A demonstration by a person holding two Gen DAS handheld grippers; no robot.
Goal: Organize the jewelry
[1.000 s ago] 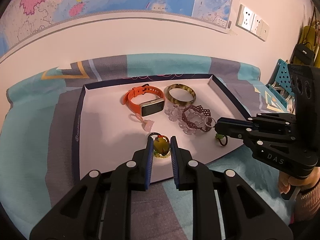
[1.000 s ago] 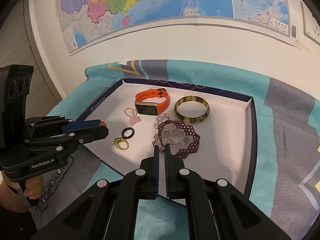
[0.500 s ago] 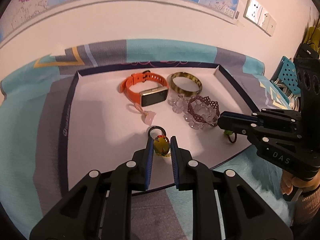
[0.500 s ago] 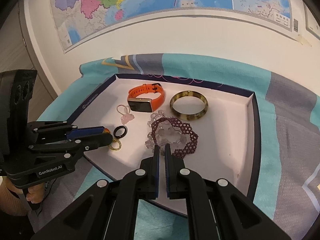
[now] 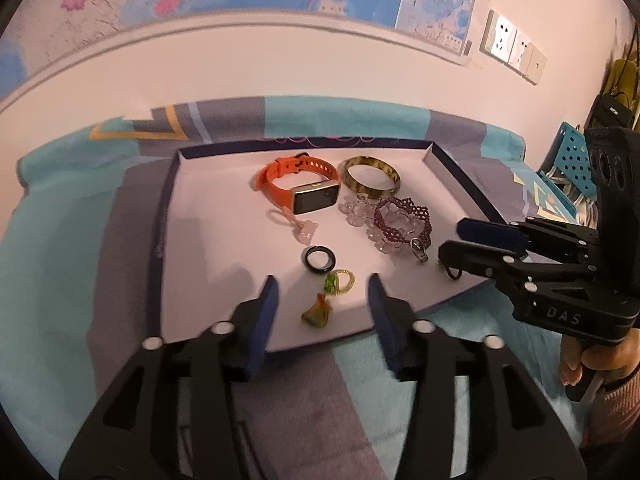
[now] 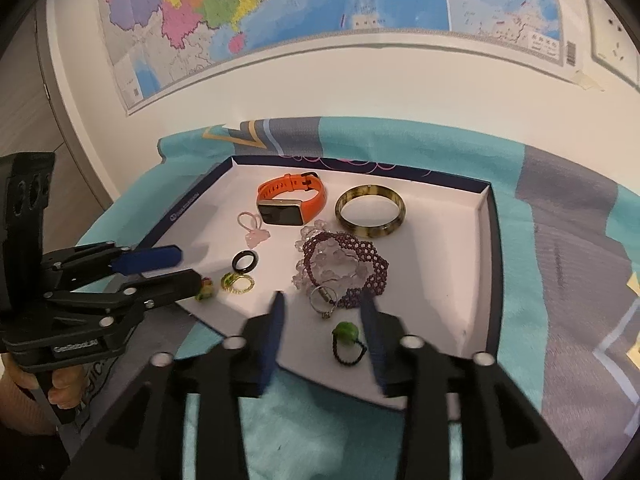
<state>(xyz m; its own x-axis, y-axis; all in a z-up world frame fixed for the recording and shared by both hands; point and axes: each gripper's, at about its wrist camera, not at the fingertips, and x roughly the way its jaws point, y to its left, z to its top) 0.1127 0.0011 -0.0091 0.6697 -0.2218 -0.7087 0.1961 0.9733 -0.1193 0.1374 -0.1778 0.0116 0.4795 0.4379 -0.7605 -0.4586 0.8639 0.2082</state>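
A white tray [image 5: 208,240] with a dark blue rim holds an orange watch [image 5: 300,188], a mottled bangle [image 5: 372,180], a purple beaded bracelet [image 5: 402,220], a black ring [image 5: 319,260] and a gold ring with a green stone [image 5: 340,282]. My left gripper [image 5: 323,280] hangs over the tray's near edge, its jaws opening. A small yellow-green pendant [image 5: 317,314] lies loose on the tray between its fingers. My right gripper [image 6: 322,300] is also opening. A silver ring [image 6: 322,298] and a green bead ring [image 6: 346,338] lie untouched between its fingers.
The tray [image 6: 440,260] rests on a teal and grey cloth [image 6: 560,280] against a wall with a map [image 6: 280,8]. Wall sockets [image 5: 512,52] and a blue perforated basket [image 5: 572,168] are at the right. A hand [image 5: 588,364] grips the right gripper's handle.
Both grippers went from shut to open. The yellow-green pendant left the left pads and now lies on the tray. The green bead ring lies free in front of the right gripper.
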